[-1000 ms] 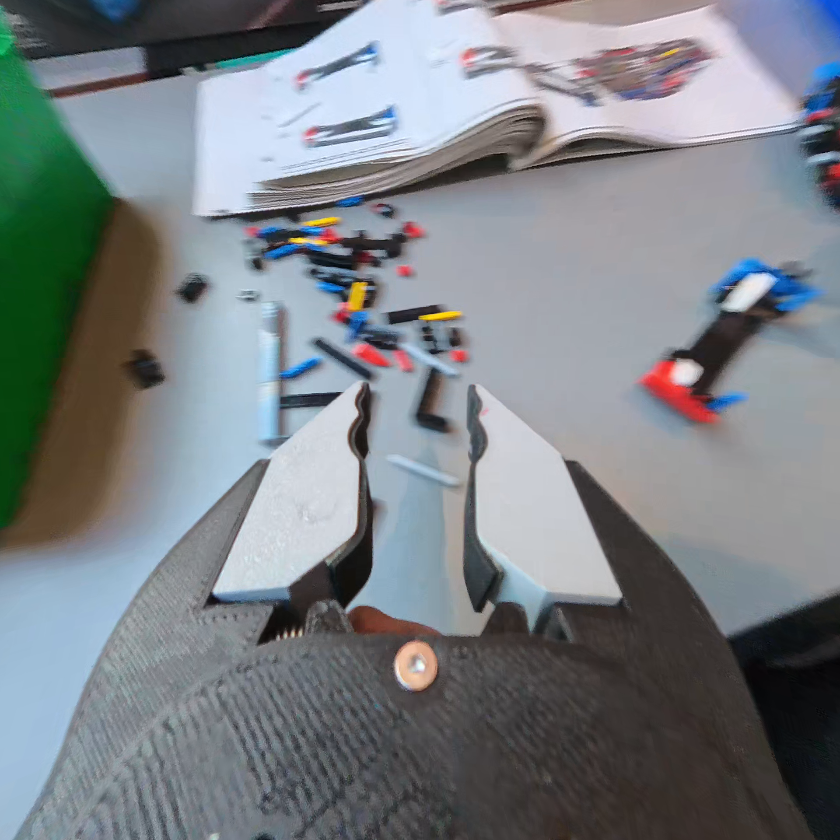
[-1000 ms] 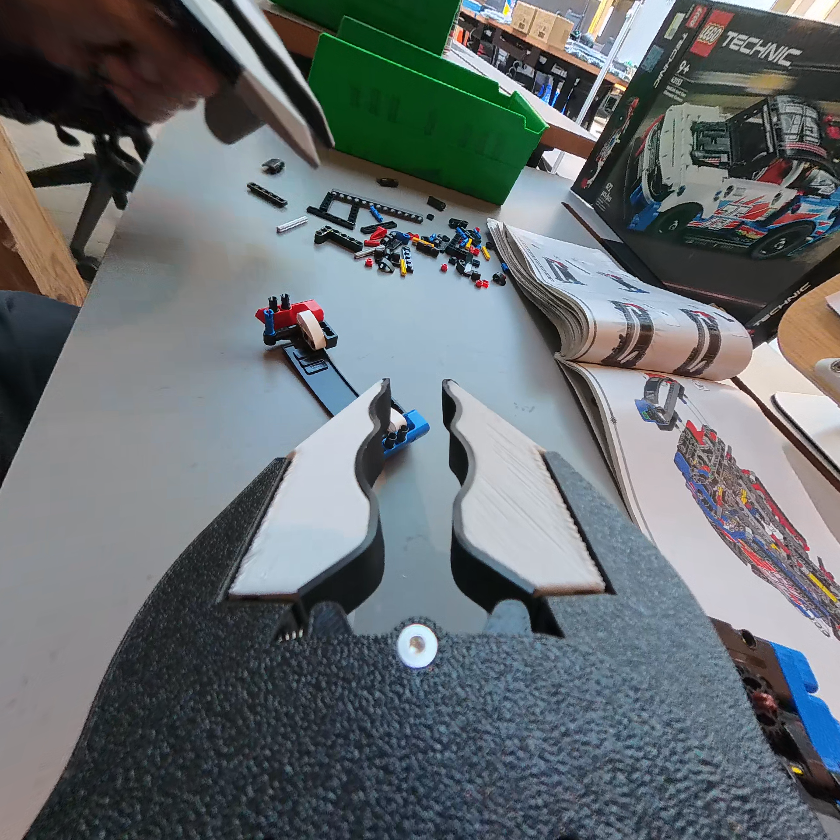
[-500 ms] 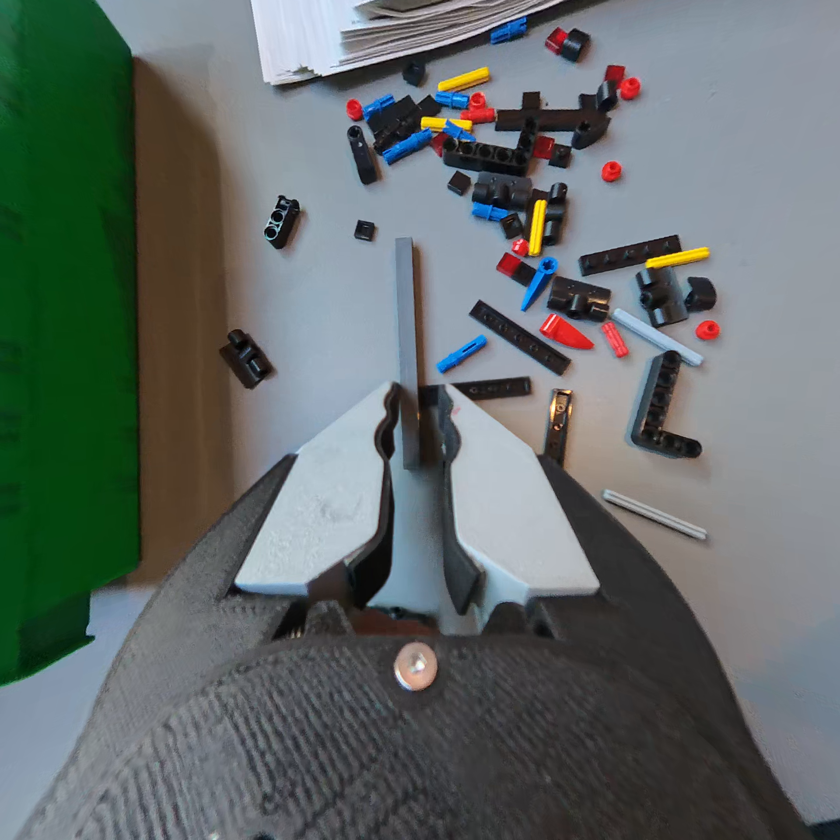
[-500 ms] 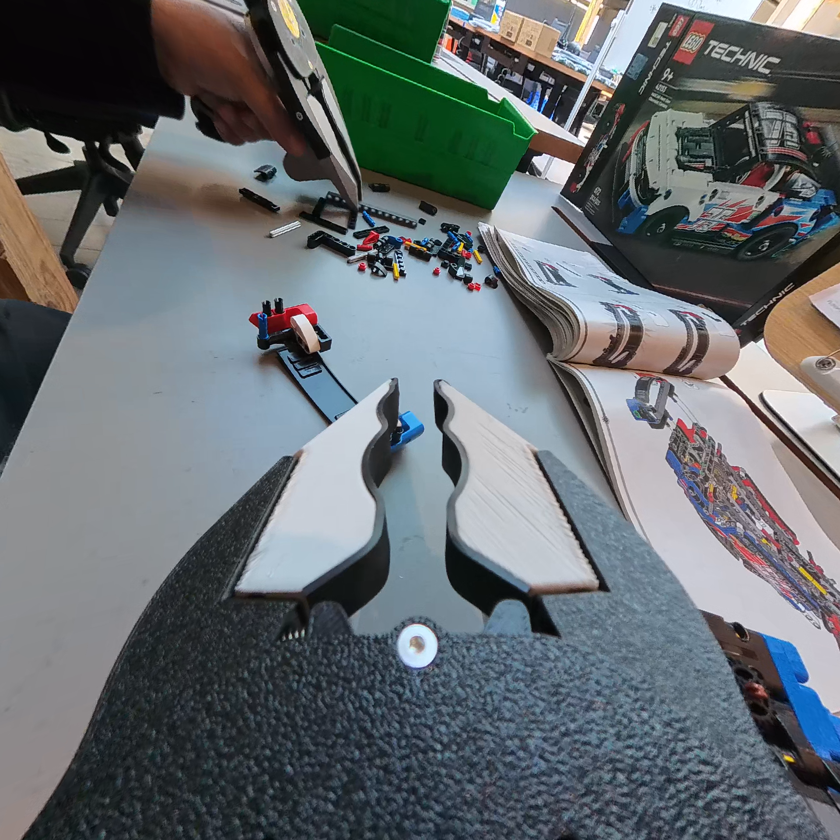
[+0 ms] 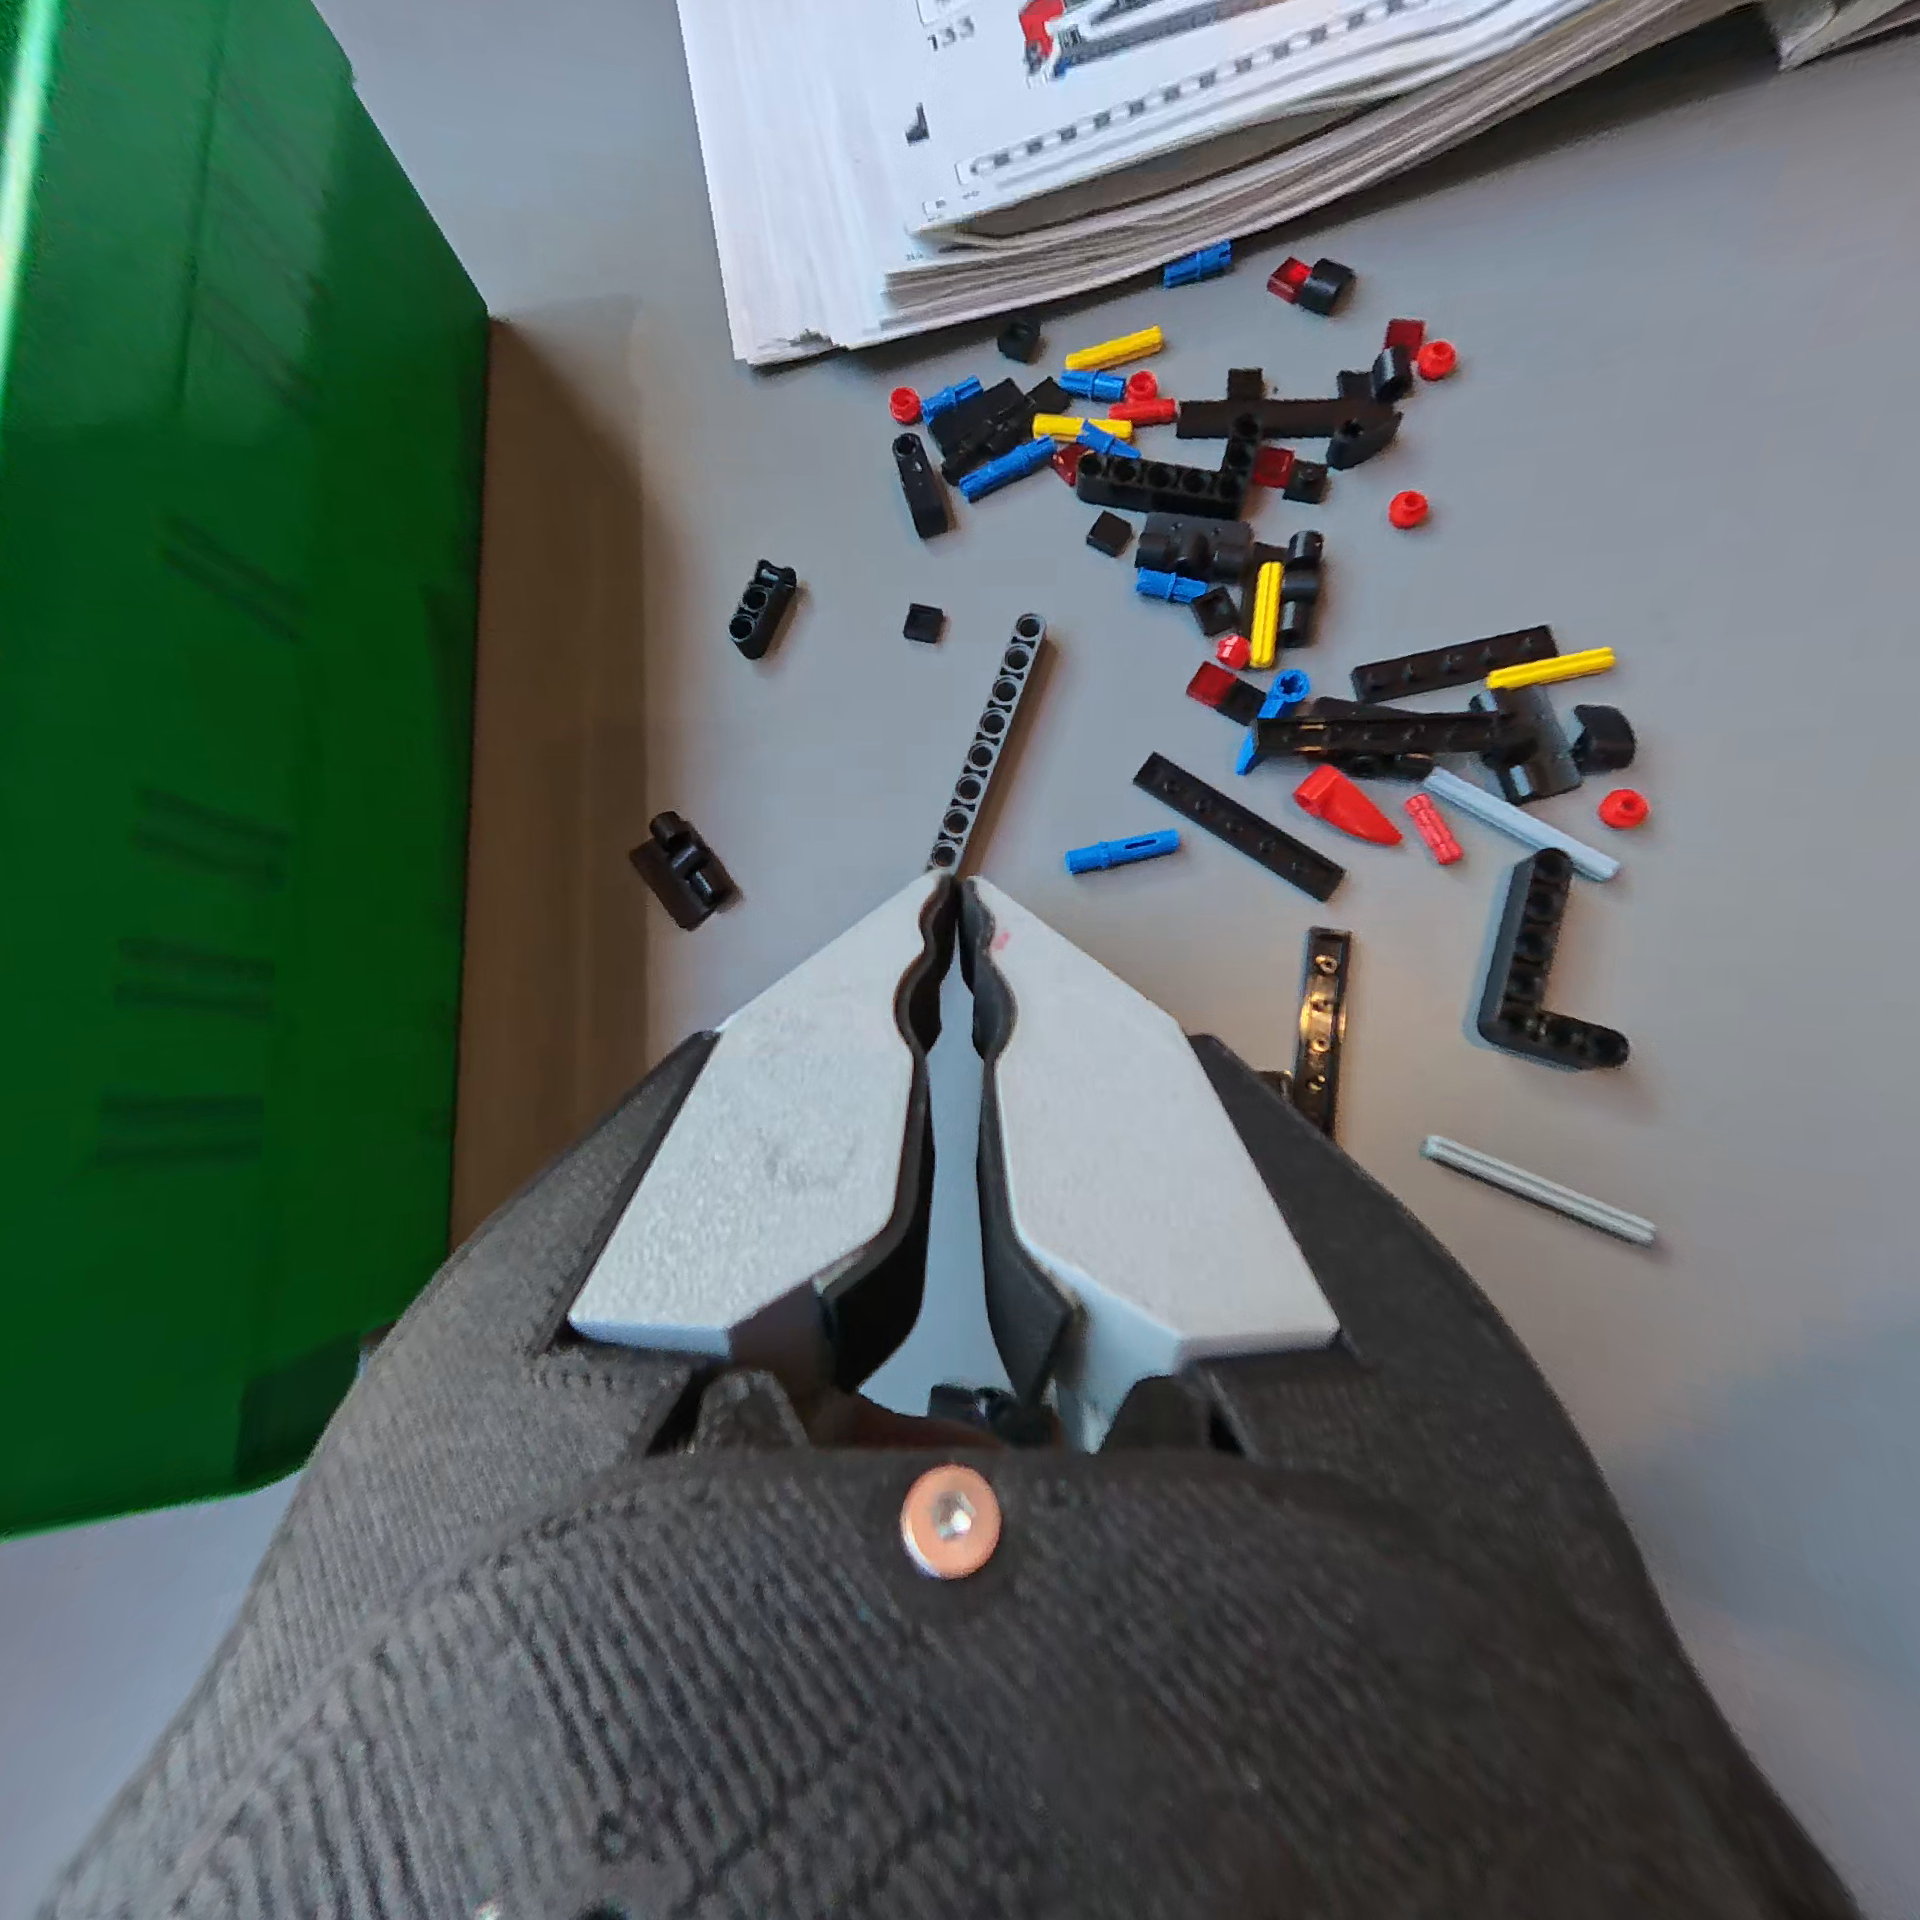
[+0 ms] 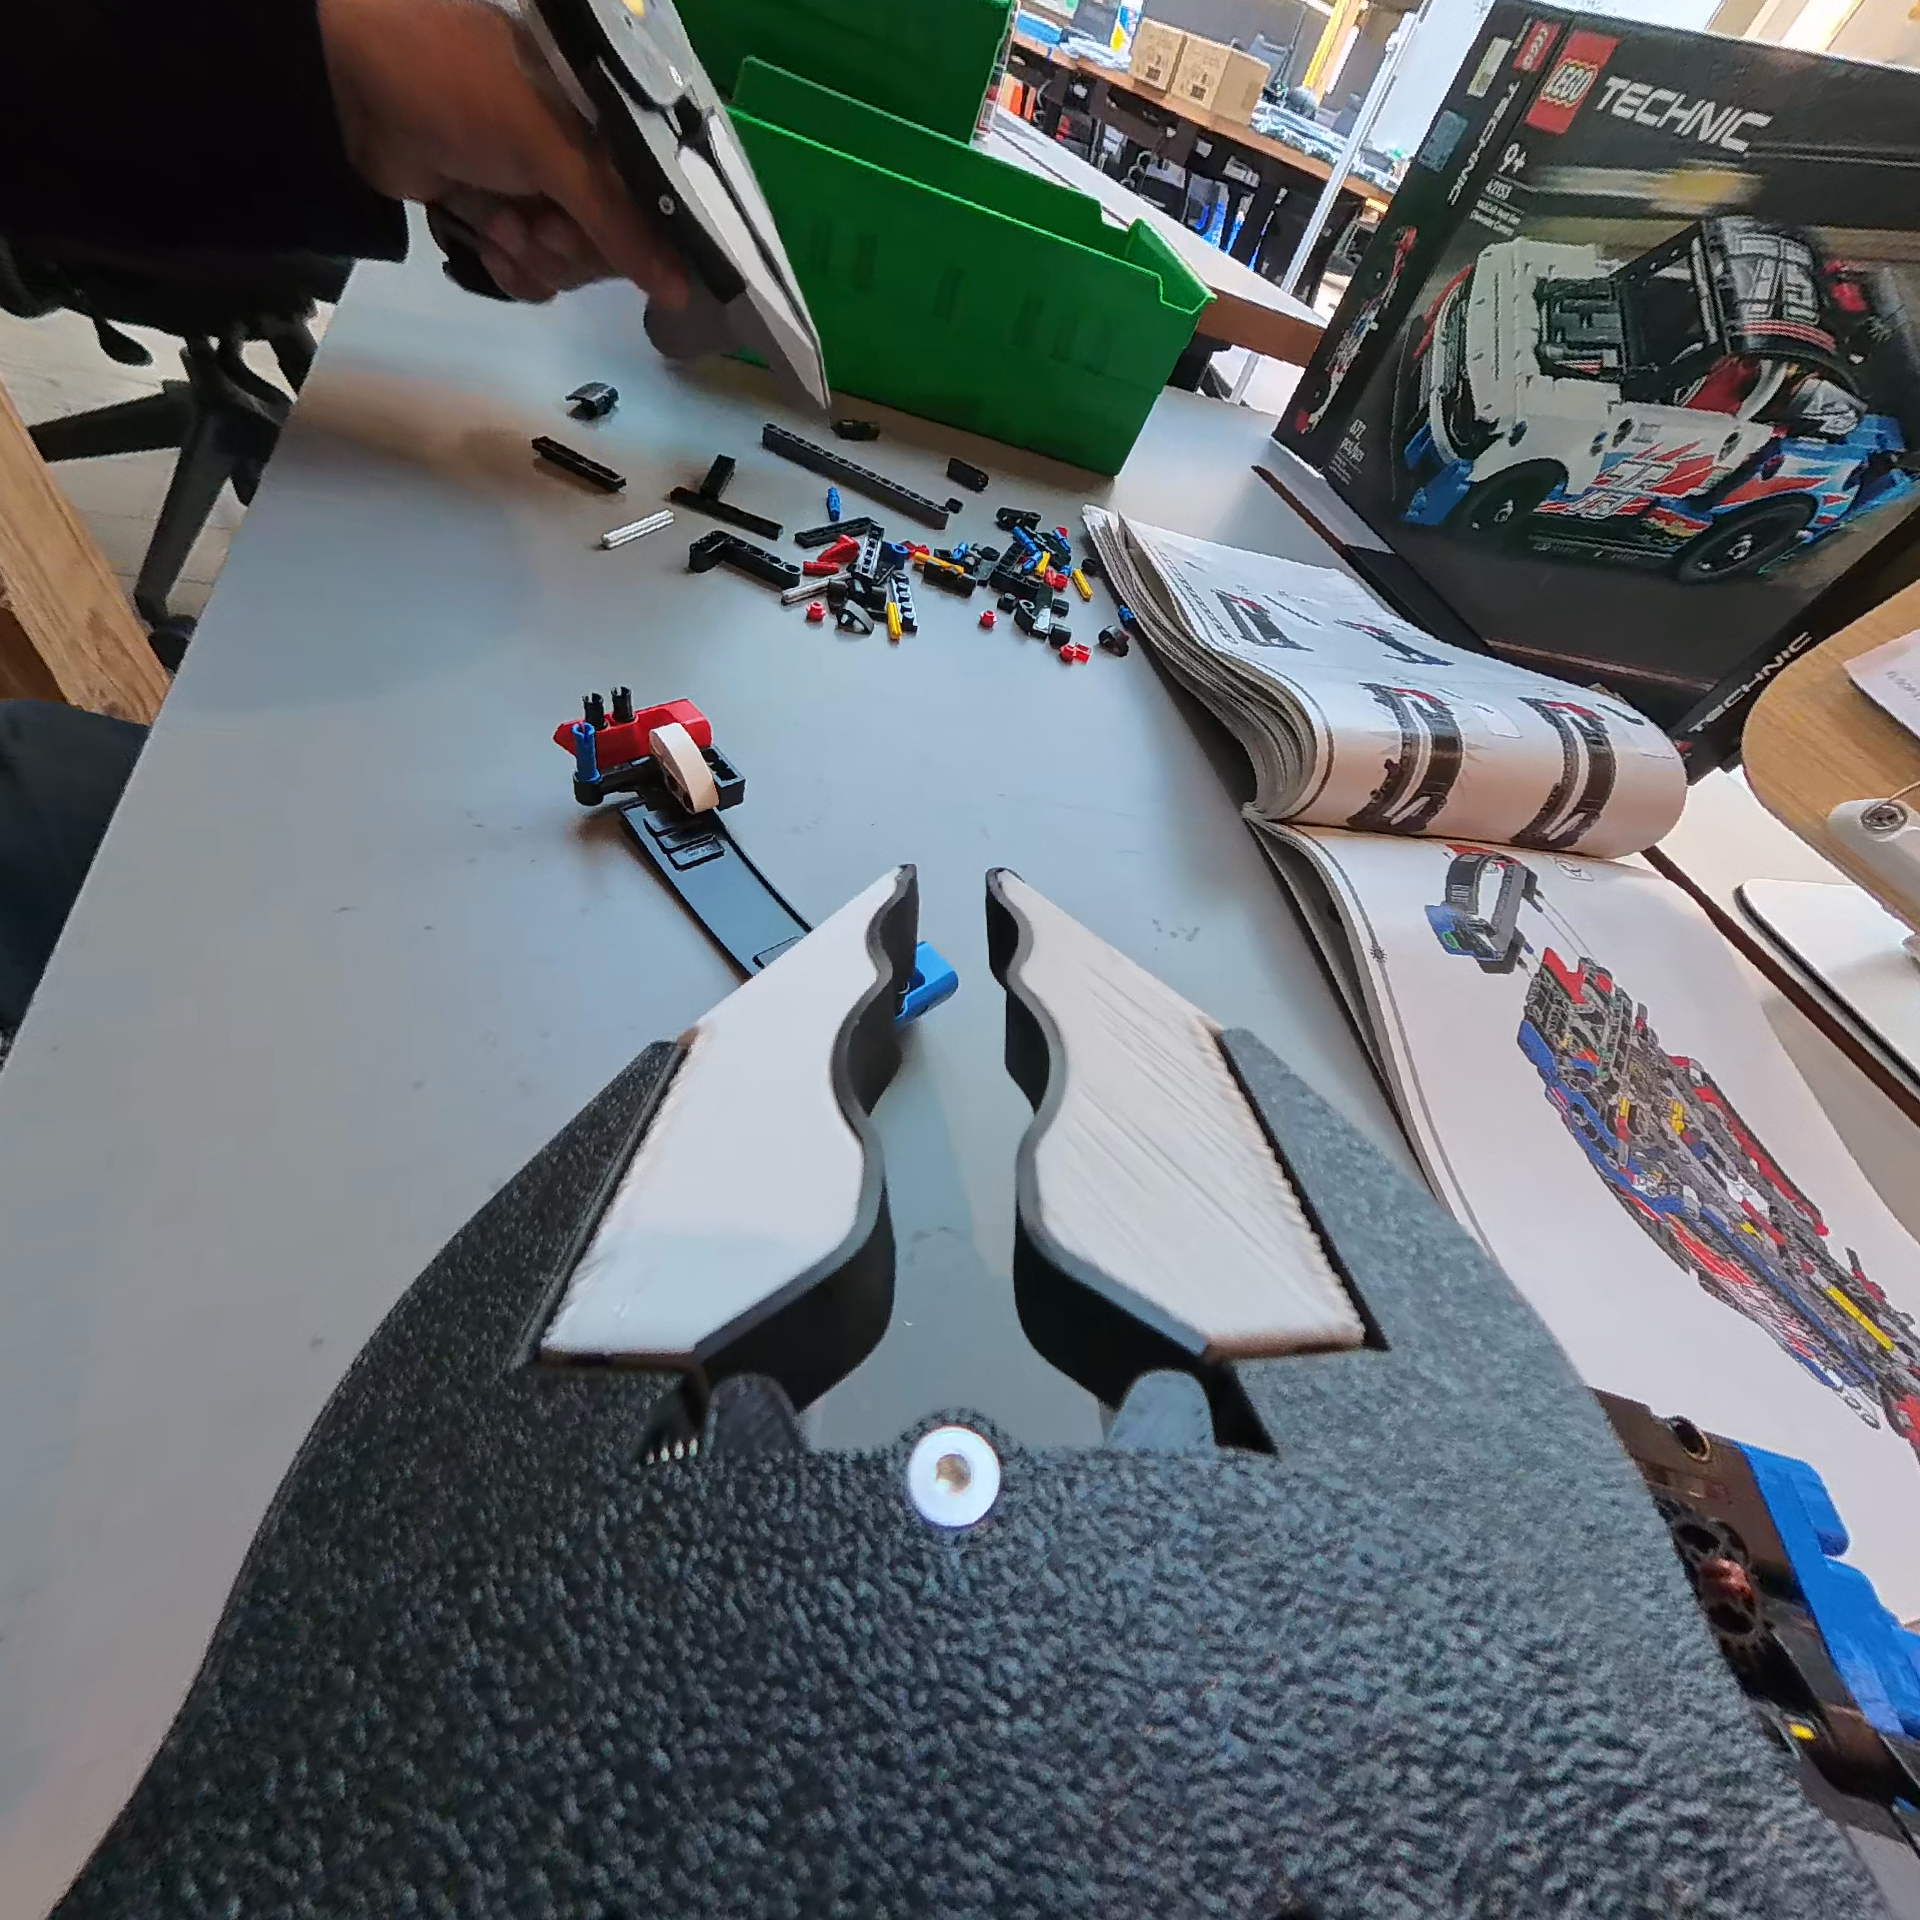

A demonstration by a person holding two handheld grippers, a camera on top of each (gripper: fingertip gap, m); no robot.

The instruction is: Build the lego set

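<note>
My left gripper (image 5: 954, 896) is shut, its tips touching. A long black holed beam (image 5: 992, 738) lies flat on the grey table (image 5: 1558, 1455) just beyond the tips, not held. From the right wrist view, this gripper (image 6: 821, 395) hovers above the beam (image 6: 862, 473). A pile of small loose pieces (image 5: 1247, 540) lies to the right of the beam. My right gripper (image 6: 951, 883) is open and empty over the blue end (image 6: 930, 982) of a red, black and white sub-assembly (image 6: 649, 748).
A green bin (image 5: 208, 727) stands close on the left, also in the right wrist view (image 6: 966, 291). An open instruction booklet (image 6: 1455, 727) and the set's box (image 6: 1662, 312) lie to the right. A partly built model (image 6: 1787, 1538) sits at the lower right. A hand (image 6: 499, 156) holds the left gripper. Left tips to right tips: about 35 centimeters.
The left gripper has shut fully. The long beam, on edge between its fingers before, now lies flat past the tips. The right gripper has hardly moved.
</note>
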